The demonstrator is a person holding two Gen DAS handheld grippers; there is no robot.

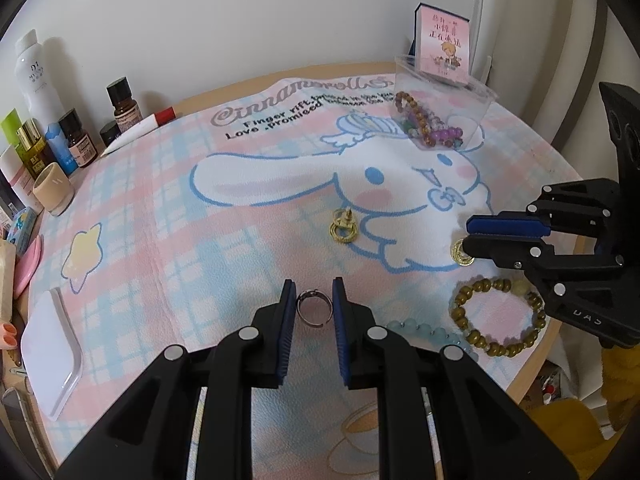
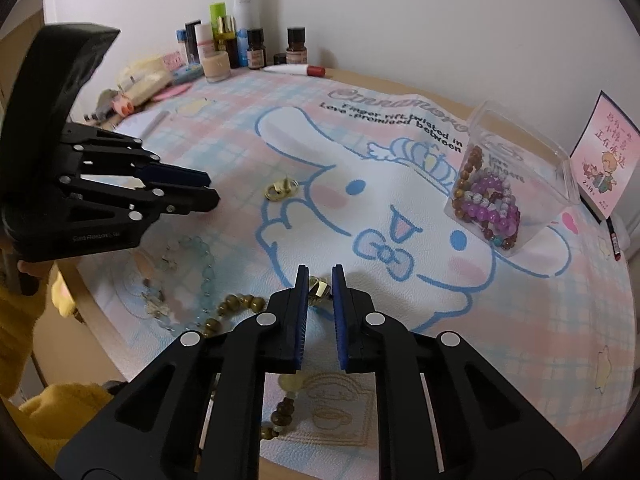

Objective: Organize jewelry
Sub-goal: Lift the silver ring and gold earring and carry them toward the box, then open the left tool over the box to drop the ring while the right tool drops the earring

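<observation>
My left gripper (image 1: pixel 314 296) is low over the mat with its jaws around a silver ring (image 1: pixel 313 307); the pads look to be touching the ring's sides. My right gripper (image 2: pixel 320 282) is partly closed around a gold earring (image 2: pixel 319 289) lying on the mat; it shows from the side in the left wrist view (image 1: pixel 466 234) with the earring (image 1: pixel 460 254) at its tips. A second gold earring (image 1: pixel 343 226) lies mid-mat. An olive bead bracelet (image 1: pixel 496 316) and a pale blue bead bracelet (image 2: pixel 200 264) lie near the front edge. A clear box (image 2: pixel 516 184) holds several bead bracelets.
The Cinnamoroll mat (image 1: pixel 240 200) covers a round table. Bottles and cosmetics (image 1: pixel 48 140) crowd the left edge, with a white tray (image 1: pixel 48 348) at the near left. A pink card (image 1: pixel 442 46) stands behind the clear box.
</observation>
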